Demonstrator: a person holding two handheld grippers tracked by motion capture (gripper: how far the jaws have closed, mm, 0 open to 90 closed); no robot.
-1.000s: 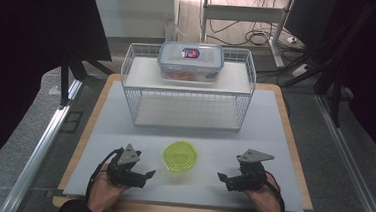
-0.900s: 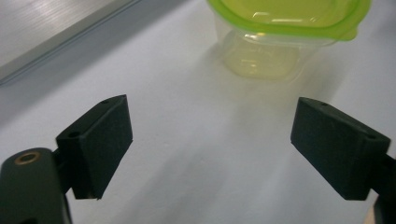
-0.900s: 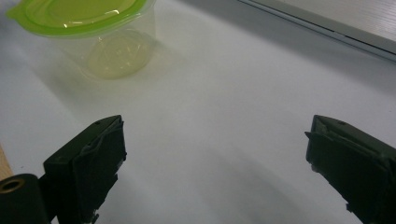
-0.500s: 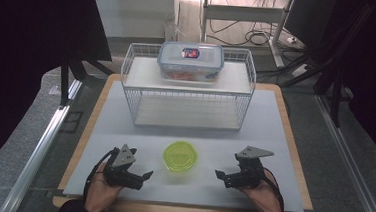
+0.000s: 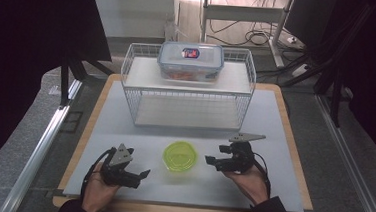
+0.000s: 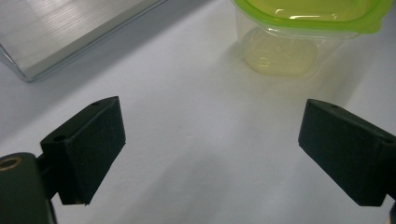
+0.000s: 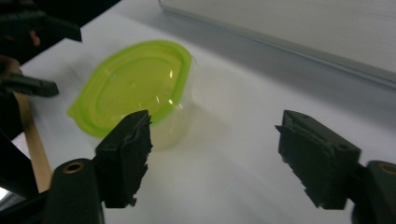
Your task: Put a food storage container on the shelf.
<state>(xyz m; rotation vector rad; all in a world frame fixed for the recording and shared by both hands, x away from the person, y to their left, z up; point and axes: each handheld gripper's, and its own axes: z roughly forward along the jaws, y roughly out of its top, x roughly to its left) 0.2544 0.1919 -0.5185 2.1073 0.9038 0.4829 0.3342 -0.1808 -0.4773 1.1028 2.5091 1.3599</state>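
Note:
A small clear tub with a lime-green lid (image 5: 179, 155) sits near the front middle of the white mat, and it is also seen close up as the tub (image 6: 299, 32) and the tub (image 7: 135, 88). My left gripper (image 5: 137, 176) rests left of it, jaws wide apart and empty, pointing toward it. On the other side, my right gripper (image 5: 212, 161) is open too, its tips a short gap from the tub. A clear lidded food box (image 5: 190, 61) with orange contents stands on top of the white wire rack (image 5: 188, 88).
The wire rack has an empty lower shelf (image 5: 188, 112) facing me. The mat lies on a wooden board (image 5: 293, 143) with edges all round. Metal rails (image 5: 38, 145) run along both sides of the table. Cables lie on the floor behind.
Both grippers have shifted slightly; the right one has edged a little closer to the green-lidded tub. The tub and the box have not moved.

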